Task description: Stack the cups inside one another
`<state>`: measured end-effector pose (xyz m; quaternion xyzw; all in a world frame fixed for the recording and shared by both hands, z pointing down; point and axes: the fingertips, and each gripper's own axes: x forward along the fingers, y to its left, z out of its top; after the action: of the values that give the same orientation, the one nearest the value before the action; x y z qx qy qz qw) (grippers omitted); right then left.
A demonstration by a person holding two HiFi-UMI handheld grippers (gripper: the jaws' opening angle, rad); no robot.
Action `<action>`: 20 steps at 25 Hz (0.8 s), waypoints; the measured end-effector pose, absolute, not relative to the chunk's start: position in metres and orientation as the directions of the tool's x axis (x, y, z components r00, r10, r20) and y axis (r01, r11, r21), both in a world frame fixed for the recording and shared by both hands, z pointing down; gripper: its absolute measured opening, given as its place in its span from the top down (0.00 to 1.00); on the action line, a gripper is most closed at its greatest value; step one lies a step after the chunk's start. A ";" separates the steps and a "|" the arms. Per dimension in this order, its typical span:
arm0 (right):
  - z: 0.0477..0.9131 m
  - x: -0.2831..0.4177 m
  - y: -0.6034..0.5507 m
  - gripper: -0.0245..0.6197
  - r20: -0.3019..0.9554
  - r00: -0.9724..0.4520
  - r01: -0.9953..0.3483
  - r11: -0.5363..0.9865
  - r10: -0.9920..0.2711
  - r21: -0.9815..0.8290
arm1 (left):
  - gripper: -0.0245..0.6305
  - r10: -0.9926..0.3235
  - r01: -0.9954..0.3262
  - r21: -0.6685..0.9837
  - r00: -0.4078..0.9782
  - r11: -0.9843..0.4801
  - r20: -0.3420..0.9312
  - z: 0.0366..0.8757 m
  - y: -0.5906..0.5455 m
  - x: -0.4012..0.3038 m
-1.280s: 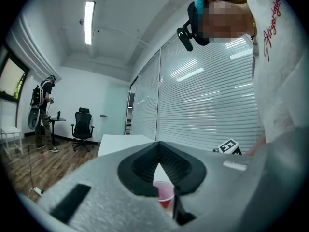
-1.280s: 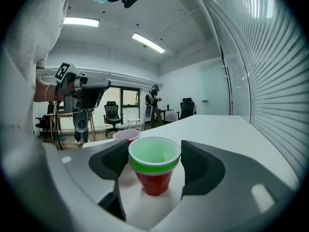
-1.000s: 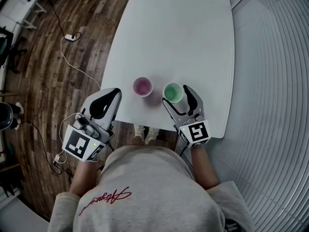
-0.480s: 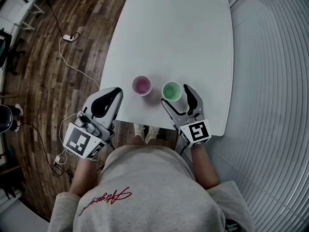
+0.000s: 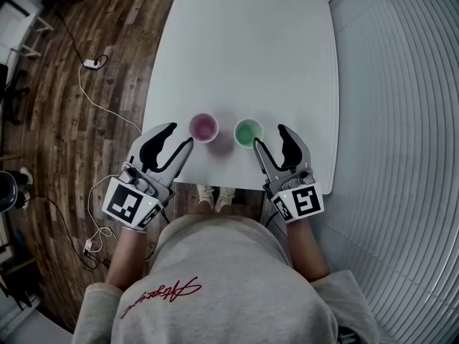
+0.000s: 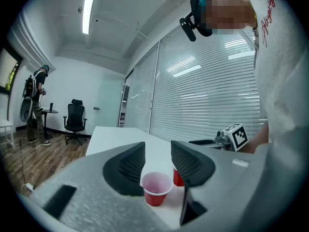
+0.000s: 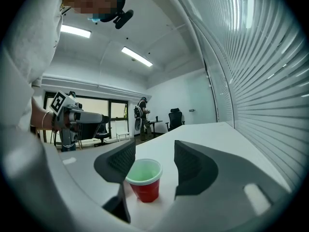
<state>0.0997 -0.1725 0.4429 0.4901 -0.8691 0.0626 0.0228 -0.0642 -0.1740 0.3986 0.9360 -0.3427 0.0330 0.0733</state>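
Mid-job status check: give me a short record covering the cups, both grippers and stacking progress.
surface: white table
pink-lined cup: upright, near the table's near edge, empty
green-lined cup: upright, to its right, apart from it
left gripper: jaws apart, have just been opening, nothing between them; pink-lined cup just ahead
right gripper: jaws apart, have just been closing; green-lined cup at the tips, not gripped
stacking: not yet done, both cups stand separately
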 end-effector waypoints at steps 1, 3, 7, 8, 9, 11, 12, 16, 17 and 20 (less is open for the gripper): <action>0.440 0.103 -0.171 0.60 0.097 -0.508 -0.861 0.501 -0.856 -0.086 | 0.71 -0.633 -0.643 0.114 0.765 -0.757 0.114 0.400 -0.175 -0.064; 0.434 0.107 -0.168 0.66 0.093 -0.488 -0.873 0.482 -0.868 -0.080 | 0.67 -0.625 -0.637 0.117 0.771 -0.762 0.122 0.402 -0.176 -0.064; 0.423 0.114 -0.166 0.79 0.090 -0.445 -0.895 0.440 -0.891 -0.069 | 0.60 -0.609 -0.622 0.116 0.782 -0.774 0.133 0.408 -0.178 -0.065; 0.422 0.118 -0.165 0.82 0.090 -0.433 -0.901 0.429 -0.897 -0.063 | 0.58 -0.603 -0.617 0.114 0.786 -0.779 0.136 0.411 -0.177 -0.063; 0.422 0.121 -0.163 0.87 0.090 -0.421 -0.907 0.417 -0.903 -0.057 | 0.56 -0.596 -0.611 0.111 0.790 -0.784 0.142 0.416 -0.176 -0.060; 0.422 0.127 -0.162 0.96 0.089 -0.401 -0.916 0.397 -0.912 -0.052 | 0.54 -0.583 -0.601 0.099 0.796 -0.793 0.165 0.426 -0.177 -0.056; 0.421 0.129 -0.163 0.98 0.091 -0.393 -0.919 0.390 -0.915 -0.049 | 0.53 -0.576 -0.596 0.091 0.798 -0.798 0.178 0.430 -0.177 -0.054; 0.418 0.133 -0.163 0.99 0.104 -0.376 -0.927 0.374 -0.921 -0.039 | 0.48 -0.554 -0.579 0.057 0.801 -0.814 0.225 0.446 -0.179 -0.048; 0.419 0.134 -0.162 0.99 0.105 -0.372 -0.928 0.370 -0.922 -0.038 | 0.47 -0.551 -0.574 0.048 0.803 -0.817 0.228 0.449 -0.180 -0.046; 0.420 0.136 -0.160 0.99 0.106 -0.365 -0.931 0.364 -0.925 -0.034 | 0.44 -0.544 -0.564 0.028 0.807 -0.825 0.228 0.456 -0.181 -0.039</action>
<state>0.1356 -0.1600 0.4204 0.5623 -0.8251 0.0439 0.0345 -0.0390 -0.1814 0.4558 0.9494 -0.2920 0.1057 0.0474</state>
